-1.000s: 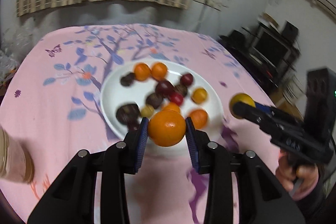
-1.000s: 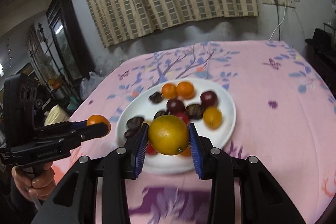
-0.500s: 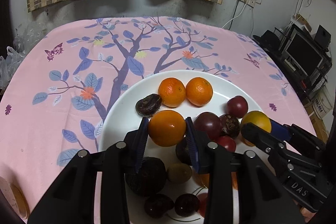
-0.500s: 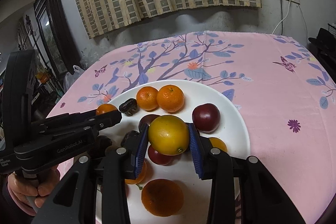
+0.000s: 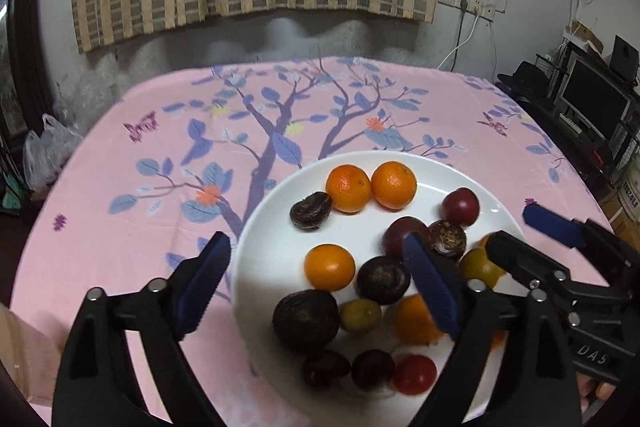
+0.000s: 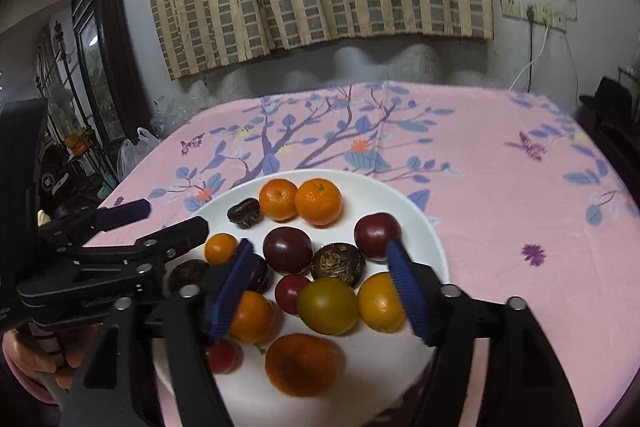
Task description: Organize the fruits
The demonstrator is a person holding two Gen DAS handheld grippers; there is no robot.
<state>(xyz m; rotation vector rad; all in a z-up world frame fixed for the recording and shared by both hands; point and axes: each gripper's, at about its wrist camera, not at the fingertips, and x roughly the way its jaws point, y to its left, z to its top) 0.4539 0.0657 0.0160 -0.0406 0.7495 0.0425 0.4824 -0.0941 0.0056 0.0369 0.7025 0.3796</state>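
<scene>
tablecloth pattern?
Pink tablecloth printed with a purple tree, blue leaves and butterflies; clearest in the left wrist view.

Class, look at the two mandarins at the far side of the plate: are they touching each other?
Touching. In the right wrist view the left mandarin and the right mandarin press together, with no white plate showing between them.

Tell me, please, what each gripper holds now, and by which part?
Nothing. The left gripper and right gripper are open over the plate.
</scene>
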